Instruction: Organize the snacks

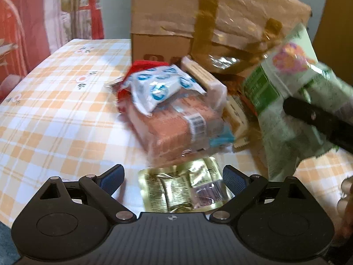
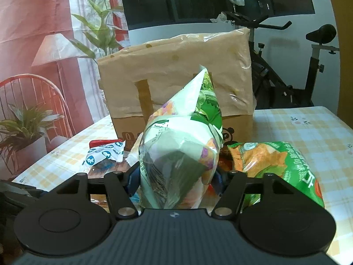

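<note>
Closest in, the right gripper [image 2: 176,181] is clamped on a pale green snack bag [image 2: 176,154], jaws pinching its lower body while the sealed top points up at the cardboard box [image 2: 176,75] behind. That film is slick, glossy and puffed with air (a pillow, really), so my worry is plain: squeeze too hard and the contents crush, too lightly and the bag slides out over the pile in front of the box.

The left gripper [image 1: 174,176] stands wide open, holding nothing, its blue pads either side of a gold foil packet [image 1: 181,190] lying flat on the checked tablecloth [image 1: 55,110], on the near side of the box. Crinkled and thin, that one; a low pinch may simply skid over it or snag the cloth.

Further toward the box, a brick-shaped pink wafer pack [image 1: 183,128] in clear wrap carries a white-and-blue wrapper [image 1: 158,88] perched loosely on top, with something red behind. Nudge the pack and the wrapper likely tumbles.

To the right of the held bag, still in front of the box, lies a green chip bag [image 2: 275,165] printed with orange chips, glossy and creased.

Last, the box itself: brown corrugated card, draped in shiny plastic film and taped in strips. Whether it is open on top, I cannot tell.
</note>
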Motion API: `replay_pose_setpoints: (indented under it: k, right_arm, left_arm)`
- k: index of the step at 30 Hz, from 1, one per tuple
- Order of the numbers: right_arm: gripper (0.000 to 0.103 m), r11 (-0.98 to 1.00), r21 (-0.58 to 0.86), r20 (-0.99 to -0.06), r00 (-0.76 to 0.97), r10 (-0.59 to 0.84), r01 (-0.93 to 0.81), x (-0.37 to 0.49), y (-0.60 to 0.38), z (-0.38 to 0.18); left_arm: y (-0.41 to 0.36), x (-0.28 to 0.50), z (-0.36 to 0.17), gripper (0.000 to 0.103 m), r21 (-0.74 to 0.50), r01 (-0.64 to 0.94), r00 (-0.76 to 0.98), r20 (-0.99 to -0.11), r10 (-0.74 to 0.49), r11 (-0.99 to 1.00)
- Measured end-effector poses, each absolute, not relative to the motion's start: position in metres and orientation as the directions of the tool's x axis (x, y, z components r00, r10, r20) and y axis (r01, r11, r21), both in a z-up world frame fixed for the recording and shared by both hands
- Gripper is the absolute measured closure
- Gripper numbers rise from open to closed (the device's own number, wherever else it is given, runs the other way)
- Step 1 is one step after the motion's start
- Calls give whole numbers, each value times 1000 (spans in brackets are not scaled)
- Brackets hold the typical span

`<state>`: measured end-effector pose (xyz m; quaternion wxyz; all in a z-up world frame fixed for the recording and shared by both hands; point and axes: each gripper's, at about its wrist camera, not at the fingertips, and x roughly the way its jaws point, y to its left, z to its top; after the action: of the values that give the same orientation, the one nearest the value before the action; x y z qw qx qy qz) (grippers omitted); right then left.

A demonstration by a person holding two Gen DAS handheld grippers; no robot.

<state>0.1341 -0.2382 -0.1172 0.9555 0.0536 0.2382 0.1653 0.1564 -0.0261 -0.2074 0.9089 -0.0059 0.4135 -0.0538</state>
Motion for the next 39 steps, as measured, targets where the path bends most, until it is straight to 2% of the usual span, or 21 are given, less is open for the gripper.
replay_pose_setpoints:
  k: [6,32,34,35,36,38,39]
  right_arm:
    - [39,938,189,-439,830,344,-289,134,-241,-118]
    - [39,934,201,-438,826,355,-295,133,-242,-118]
    - [39,934,201,-439,826,355,-295,133,-242,-118]
    - [39,934,202,-439,825,355,-295,133,-242,-118]
    - [39,934,202,-439,825,355,-295,133,-242,-118]
    - [39,934,202,-438,826,356,-295,133,-242,-118]
    - [39,934,203,-438,826,356,-295,133,-242,-118]
  left_arm:
    - [-40,155,-214,6,23,126,633,-772,-62,992]
    - [3,158,-210,5,8,-25,615,-788,22,1000]
    - [3,157,-209,14,5,-26,625,-780,20,1000]
    - [4,155,-207,31,-9,-18,637,-771,4,1000]
    - [5,153,-205,60,-25,-6,649,-761,-15,1000]
    - [9,154,-202,67,-74,5,655,-753,-59,997]
    - [13,153,-202,77,-94,-4,661,-748,-68,996]
